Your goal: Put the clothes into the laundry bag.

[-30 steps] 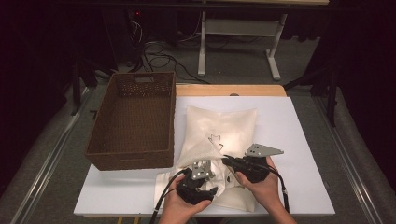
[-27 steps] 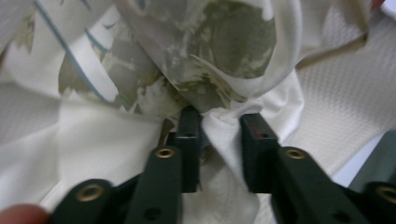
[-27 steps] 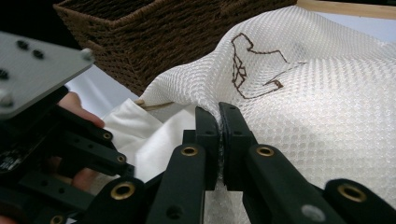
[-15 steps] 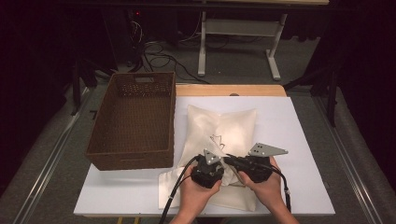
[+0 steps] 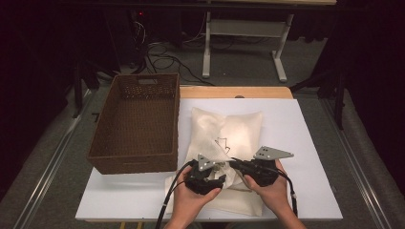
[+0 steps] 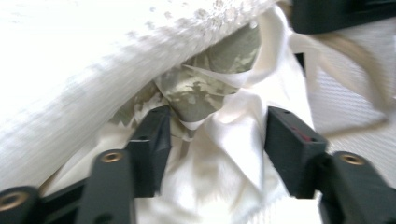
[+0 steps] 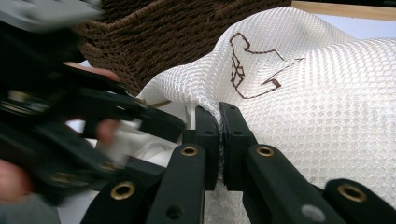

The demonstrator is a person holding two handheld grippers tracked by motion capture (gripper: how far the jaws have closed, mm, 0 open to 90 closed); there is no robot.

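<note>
High view first: we are seeing the white table [image 5: 310,143] carrying a brown wicker basket [image 5: 136,124] on its left part and a white mesh laundry bag [image 5: 229,133] just beside it, bearing a brown stitched mark [image 7: 247,65] we cannot read. Both hands are lying low at the bag's near end. Our right gripper [image 7: 219,140] is pinching the mesh edge tight. Our left gripper [image 6: 215,144] has just been opening, jaws standing apart around white cloth [image 6: 224,154] and a half-hidden camouflage fabric [image 6: 210,79].
</note>
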